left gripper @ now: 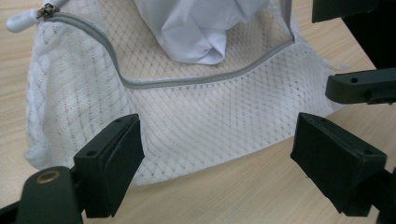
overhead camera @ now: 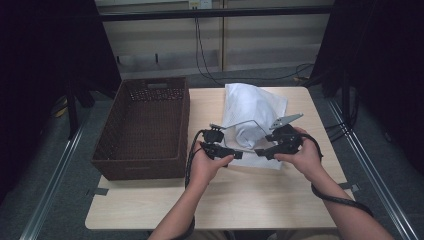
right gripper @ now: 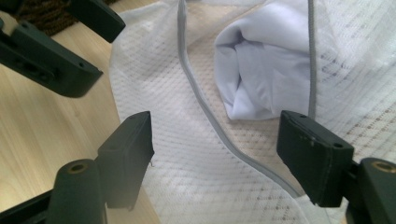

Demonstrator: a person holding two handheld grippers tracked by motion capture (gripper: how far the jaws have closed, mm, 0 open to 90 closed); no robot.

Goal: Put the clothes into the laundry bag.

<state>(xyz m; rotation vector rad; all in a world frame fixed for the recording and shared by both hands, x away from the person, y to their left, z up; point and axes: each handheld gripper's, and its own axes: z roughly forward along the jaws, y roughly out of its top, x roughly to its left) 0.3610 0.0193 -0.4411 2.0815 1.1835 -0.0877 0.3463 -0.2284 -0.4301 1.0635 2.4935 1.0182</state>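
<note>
A white mesh laundry bag [left gripper: 210,112] with a grey zipper lies flat on the wooden table. A white garment [left gripper: 196,28] is bunched in its unzipped mouth, and in the high view the garment [overhead camera: 252,107] reaches back across the table. My left gripper [left gripper: 215,154] is open, its jaws wide apart just above the bag's near edge, nothing pressed between them. My right gripper [right gripper: 215,149] is open too, straddling the bag [right gripper: 163,116] and the zipper band. In the high view the left gripper [overhead camera: 239,154] and the right gripper [overhead camera: 261,152] face each other over the bag's front edge.
A dark brown wicker basket [overhead camera: 135,167] stands on the table's left half, close to my left hand. The zipper pull [left gripper: 25,19] lies at the bag's far corner. Bare tabletop [overhead camera: 225,205] stretches in front of both hands. Black curtains flank the table.
</note>
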